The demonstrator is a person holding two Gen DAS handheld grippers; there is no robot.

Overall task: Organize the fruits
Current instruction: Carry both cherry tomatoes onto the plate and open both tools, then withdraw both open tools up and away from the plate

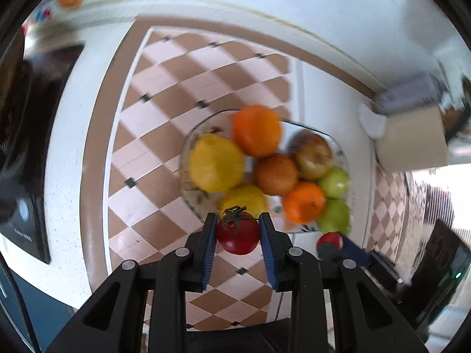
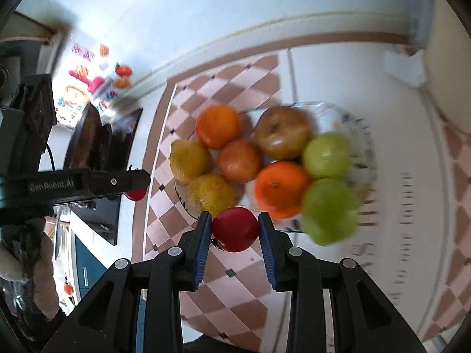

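My left gripper [image 1: 238, 231] is shut on a red tomato [image 1: 238, 235] with a green stem, held above the near rim of a glass bowl [image 1: 188, 144]. The bowl holds lemons [image 1: 216, 163], oranges [image 1: 256, 131], green apples [image 1: 334, 183] and a brownish apple [image 1: 313, 156]. My right gripper [image 2: 235, 229] is shut on a second red tomato [image 2: 235, 229], also over the near rim of the glass bowl [image 2: 363, 141]. In the right wrist view the left gripper [image 2: 137, 186] shows at the left with its tomato [image 2: 134, 195]. The right gripper's tomato [image 1: 329, 239] peeks in at the lower right of the left wrist view.
The bowl stands on a white table [image 1: 67, 147] with a brown and pink checkered runner [image 1: 164, 117]. A cardboard box [image 1: 412, 138] lies at the far right. A dark tablet [image 2: 97, 211] and dark objects sit at the left. A person's gloved hand [image 2: 20, 253] holds the left gripper.
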